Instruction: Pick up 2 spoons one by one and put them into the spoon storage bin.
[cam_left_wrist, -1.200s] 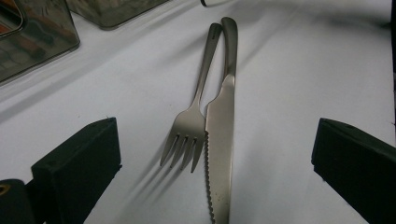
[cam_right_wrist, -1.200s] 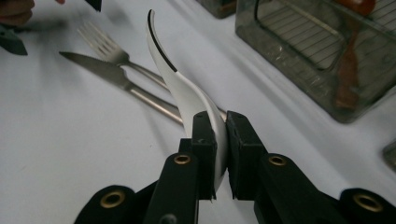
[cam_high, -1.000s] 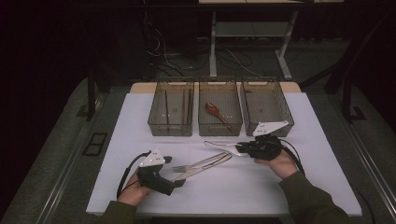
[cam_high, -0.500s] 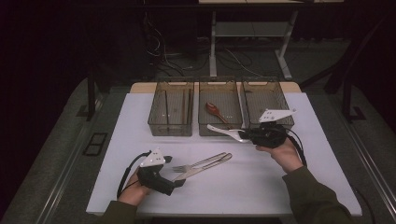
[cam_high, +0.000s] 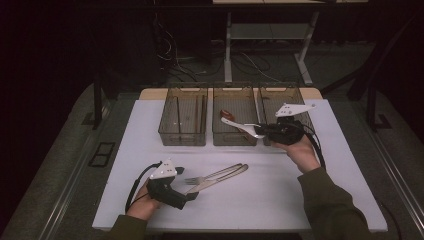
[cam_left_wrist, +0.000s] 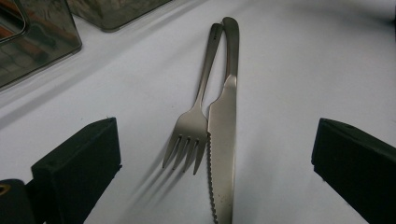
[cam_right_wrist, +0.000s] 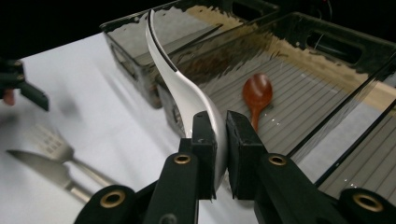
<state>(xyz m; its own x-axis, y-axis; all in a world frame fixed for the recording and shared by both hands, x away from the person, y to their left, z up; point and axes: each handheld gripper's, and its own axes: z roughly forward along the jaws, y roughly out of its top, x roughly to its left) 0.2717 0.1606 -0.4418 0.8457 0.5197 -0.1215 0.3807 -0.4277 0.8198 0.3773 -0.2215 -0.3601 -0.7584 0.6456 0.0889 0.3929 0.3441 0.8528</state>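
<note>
My right gripper (cam_high: 267, 131) is shut on the bowl end of a white spoon (cam_high: 240, 126), held in the air over the front wall of the middle bin (cam_high: 235, 137). Along its jaws, the white spoon (cam_right_wrist: 173, 70) rises from between the pads of the right gripper (cam_right_wrist: 222, 140), its handle pointing up and away. A reddish-brown spoon (cam_right_wrist: 257, 93) lies inside that bin. My left gripper (cam_high: 186, 182) rests open on the table, near its front edge. Between its wide-apart jaws lie a metal fork (cam_left_wrist: 196, 116) and a serrated knife (cam_left_wrist: 223, 140), side by side.
Three smoky clear bins stand in a row at the back of the white table (cam_high: 325, 180): a left bin (cam_high: 182, 120), the middle one, and a right bin (cam_high: 280, 95) just behind my right hand. Dark floor and cables lie beyond.
My right gripper has lifted the white spoon off the table and carried it up and away to the middle bin's front. The left gripper, fork and knife have stayed put.
</note>
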